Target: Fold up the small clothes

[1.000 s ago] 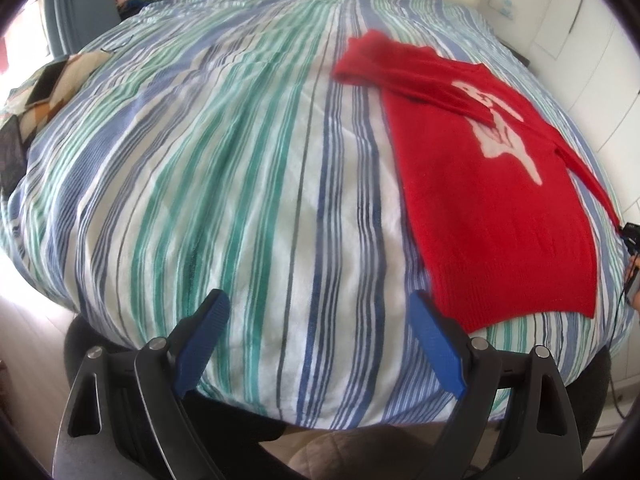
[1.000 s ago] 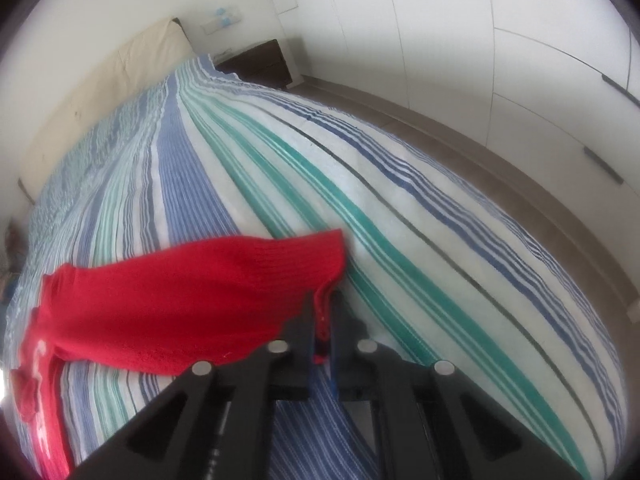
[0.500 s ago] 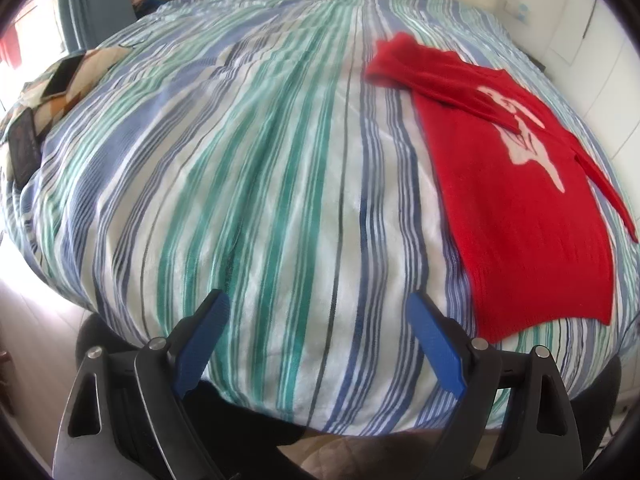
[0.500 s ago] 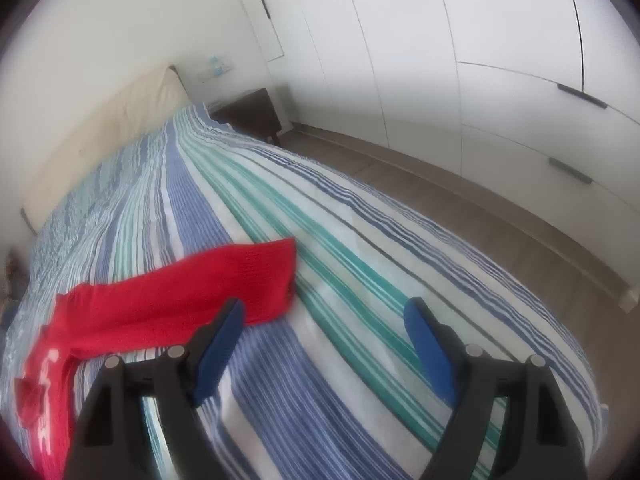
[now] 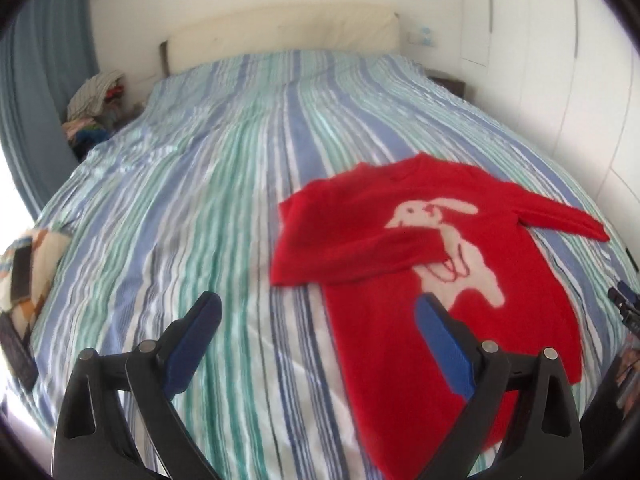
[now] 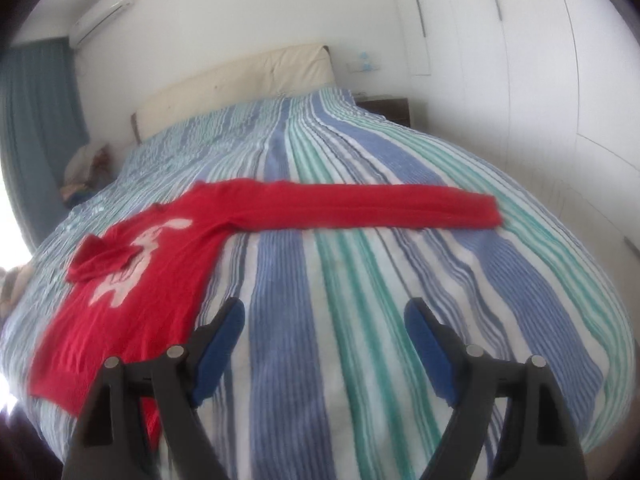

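A red knitted sweater (image 5: 460, 248) with a white rabbit lies flat on the striped bed cover (image 5: 200, 208). One sleeve (image 5: 352, 252) is folded across its chest. The other sleeve (image 6: 360, 204) lies stretched out straight to the right. My left gripper (image 5: 316, 304) hovers over the sweater's lower left edge; its jaws are opening and nothing is between them. My right gripper (image 6: 325, 308) is open and empty above bare cover, to the right of the sweater's body (image 6: 132, 304) and short of the stretched sleeve.
A cream headboard (image 5: 280, 32) closes the far end of the bed. A heap of clothes (image 5: 96, 108) sits at the far left corner, and a patterned blanket (image 5: 28, 264) lies at the left edge. White wardrobe doors (image 6: 560, 80) and a dark nightstand (image 6: 384, 108) stand to the right.
My right gripper let go of the sleeve cuff, opened and drew back, leaving the sleeve stretched out. My left gripper rose and swung right, so the sweater now lies just ahead of it.
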{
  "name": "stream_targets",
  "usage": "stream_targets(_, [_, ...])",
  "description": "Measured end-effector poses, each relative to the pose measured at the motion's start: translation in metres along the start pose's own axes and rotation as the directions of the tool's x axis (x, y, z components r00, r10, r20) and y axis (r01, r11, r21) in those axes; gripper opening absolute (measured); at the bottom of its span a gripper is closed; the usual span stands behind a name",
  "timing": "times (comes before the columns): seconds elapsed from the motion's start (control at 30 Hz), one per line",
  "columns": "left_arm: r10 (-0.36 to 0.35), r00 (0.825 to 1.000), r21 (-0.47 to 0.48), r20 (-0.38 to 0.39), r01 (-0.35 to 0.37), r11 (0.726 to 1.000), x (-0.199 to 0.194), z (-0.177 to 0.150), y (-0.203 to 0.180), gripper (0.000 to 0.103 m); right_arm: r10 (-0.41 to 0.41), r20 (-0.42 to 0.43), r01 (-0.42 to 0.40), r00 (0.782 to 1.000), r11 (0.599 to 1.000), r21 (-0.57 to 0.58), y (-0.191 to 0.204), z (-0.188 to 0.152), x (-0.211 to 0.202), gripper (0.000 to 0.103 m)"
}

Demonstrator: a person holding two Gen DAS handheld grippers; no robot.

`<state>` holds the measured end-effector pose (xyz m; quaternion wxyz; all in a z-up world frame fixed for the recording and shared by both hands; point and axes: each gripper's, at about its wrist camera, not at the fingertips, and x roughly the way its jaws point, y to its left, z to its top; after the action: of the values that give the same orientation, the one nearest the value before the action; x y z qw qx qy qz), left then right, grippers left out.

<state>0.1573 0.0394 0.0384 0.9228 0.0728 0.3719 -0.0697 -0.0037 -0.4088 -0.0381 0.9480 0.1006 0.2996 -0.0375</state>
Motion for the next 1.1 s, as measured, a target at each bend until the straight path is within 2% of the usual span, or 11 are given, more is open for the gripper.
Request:
stream_targets(0.1, [-0.047,0.997,0.172,-0.057,0.056,0.983,0.045,0.020,-0.041,0.098,0.023,-0.032,-0.023,0.999,1.000,-0.002,0.012,-0.024,0.008,0.081])
stream_targets(0.23, [0.019,0.994,0.354,-0.106,0.020,0.935,0.108,0.025,-0.096,0.088,0.055,-0.049,-0.048,0.997,0.991,0.126,-0.002,-0.053,0.011,0.081])
stream_targets(0.43, [0.031,0.979,0.443,-0.203,0.064,0.894,0.180,0.012,-0.140,0.084,0.034,0.009,-0.034,0.999,0.988,0.149,-0.004,-0.069,-0.006,0.081])
stream_targets(0.5, [0.006,0.979,0.387,-0.205,0.075,0.919,0.191,0.013,-0.137,0.065,0.039,0.001,-0.038,0.999,0.987,0.154,-0.006,-0.070,-0.005,0.081])
stream_targets(0.53, [-0.012,0.977,0.326,-0.214,0.083,0.942,0.192,0.017,-0.130,0.027,0.043,0.001,-0.042,0.999,0.986,0.158,-0.007,-0.069,-0.004,0.081])
stream_targets(0.57, [0.001,0.976,0.263,-0.219,0.059,0.963,0.193,0.021,-0.123,0.004,0.045,0.002,-0.045,0.999,0.986,0.161,-0.009,-0.068,-0.004,0.081])
stream_targets(0.67, [-0.070,0.984,0.058,-0.164,0.080,0.995,0.166,0.034,-0.085,0.004,0.044,0.001,-0.043,0.999,0.986,0.159,-0.009,-0.067,-0.003,0.082])
stream_targets(0.77, [-0.066,0.996,-0.156,-0.062,0.056,0.986,0.124,0.044,-0.013,0.003,0.039,-0.003,-0.038,0.999,0.989,0.146,-0.007,-0.067,-0.002,0.082])
stream_targets(0.9, [0.067,0.998,-0.508,-0.002,-0.059,0.859,0.075,0.023,0.127,0.003,0.037,-0.005,-0.035,0.999,0.989,0.141,-0.006,-0.068,-0.002,0.083])
stream_targets(1.0, [0.216,0.973,-0.662,-0.084,-0.216,0.718,0.058,-0.021,0.214,0.003,0.031,-0.008,-0.030,0.999,0.990,0.135,-0.003,-0.068,0.001,0.086])
stream_targets(1.1, [0.238,0.958,-0.744,-0.158,-0.274,0.610,0.057,-0.074,0.260,0.003,0.017,-0.017,-0.015,1.000,0.994,0.112,0.003,-0.067,0.004,0.091])
